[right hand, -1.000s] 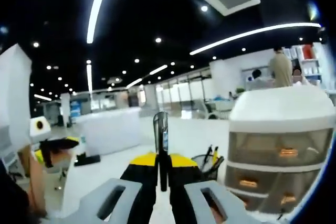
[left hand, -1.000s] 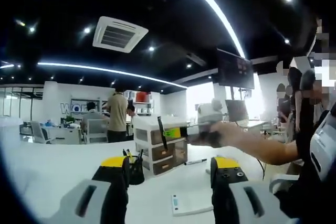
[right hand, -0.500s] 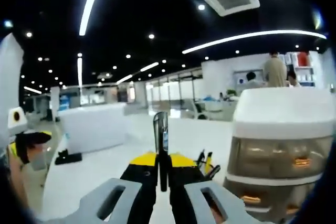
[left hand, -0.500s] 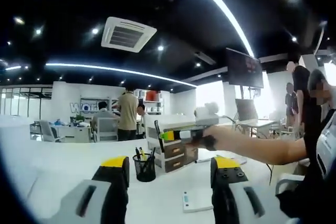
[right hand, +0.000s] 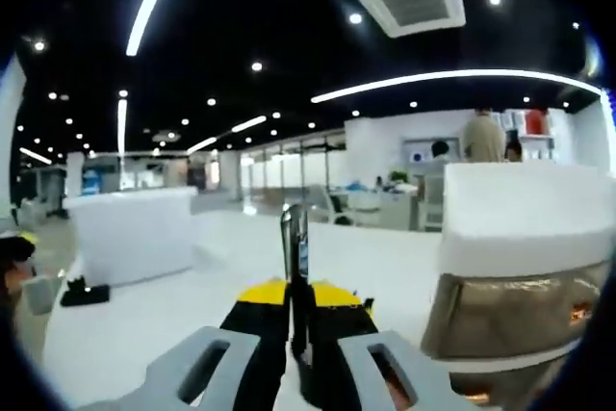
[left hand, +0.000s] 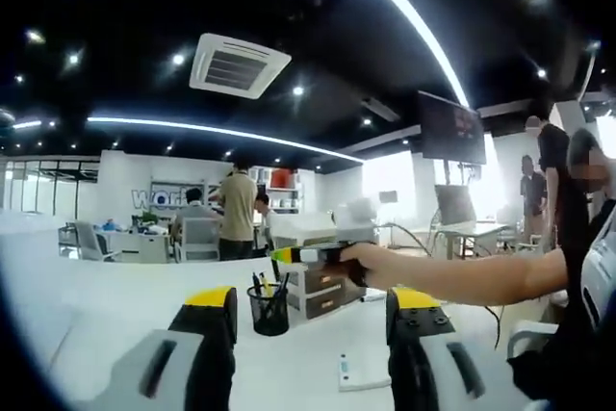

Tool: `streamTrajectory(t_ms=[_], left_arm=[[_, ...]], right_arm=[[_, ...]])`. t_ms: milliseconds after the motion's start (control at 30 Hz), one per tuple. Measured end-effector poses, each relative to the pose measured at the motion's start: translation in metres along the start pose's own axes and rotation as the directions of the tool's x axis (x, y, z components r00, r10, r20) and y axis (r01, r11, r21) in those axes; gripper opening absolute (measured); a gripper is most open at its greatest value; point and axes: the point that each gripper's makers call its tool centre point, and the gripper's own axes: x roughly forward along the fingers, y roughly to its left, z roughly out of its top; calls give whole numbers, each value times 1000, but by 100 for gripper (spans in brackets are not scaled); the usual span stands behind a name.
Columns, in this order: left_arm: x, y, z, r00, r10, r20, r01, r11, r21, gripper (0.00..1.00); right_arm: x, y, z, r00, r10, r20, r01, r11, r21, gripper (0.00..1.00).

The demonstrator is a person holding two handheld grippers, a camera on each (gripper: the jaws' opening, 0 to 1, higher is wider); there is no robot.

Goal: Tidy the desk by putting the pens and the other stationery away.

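A dark pen (right hand: 294, 257) stands upright between the closed yellow-and-black jaws of the right gripper (right hand: 295, 310), which are clamped on its lower part so that the upper half rises above their tips. In the left gripper view the same gripper comes in from the right (left hand: 308, 254), held by a person's hand (left hand: 369, 265) on an outstretched forearm, and hangs just above a black mesh pen cup (left hand: 269, 313) that stands on the white desk (left hand: 106, 305) with several pens (left hand: 264, 285) upright in it; the held pen itself is too small to tell there. Just behind the cup stands a white drawer unit (left hand: 322, 286) with translucent brownish drawers, and in the right gripper view this unit (right hand: 515, 267) looms large at the right edge. The left gripper (left hand: 310, 320) is in the foreground with its jaws wide apart and nothing between them. A small white flat object (left hand: 358, 371) lies on the desk near its right jaw. People stand in the office background under ceiling lights.
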Motion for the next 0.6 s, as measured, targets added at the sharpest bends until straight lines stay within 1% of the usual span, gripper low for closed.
streamTrajectory(t_ms=[100,133,167,233,333,433,467,533,600], left_arm=[[-1,2,1,1000,1,4,-1,1000,0,62],[-1,3,1,1000,1,5,-1,1000,0,62],[-1,3,1,1000,1,6,-1,1000,0,62],[-1,3,2,1000,-2,9,2,1000,-1,62],[-1,4,3,1000,-4,12,4,1000,0,62],[-1,5,3,1000,-2,16,2,1000,1,62],[-1,5,3,1000,-2,16,2,1000,2,62],[-1,6,3,1000,0,17,0,1000,7,62],[-1,6,3,1000,-1,17,1,1000,8,62]], right_arm=[[7,-4,-5,1000,-18,7,18,1000,0,5],[10,-6,-5,999,-26,22,26,1000,-1,5],[16,-9,-3,999,-32,24,32,999,-2,6],[20,-14,-5,998,-52,27,53,998,-19,6],[26,-21,-13,998,-68,15,68,998,-15,6],[26,-23,-20,998,-66,8,66,998,0,6],[26,-21,-22,999,-51,15,51,999,14,6],[31,-28,-22,998,-53,22,53,998,31,6],[33,-29,-25,999,-44,18,43,998,43,7]])
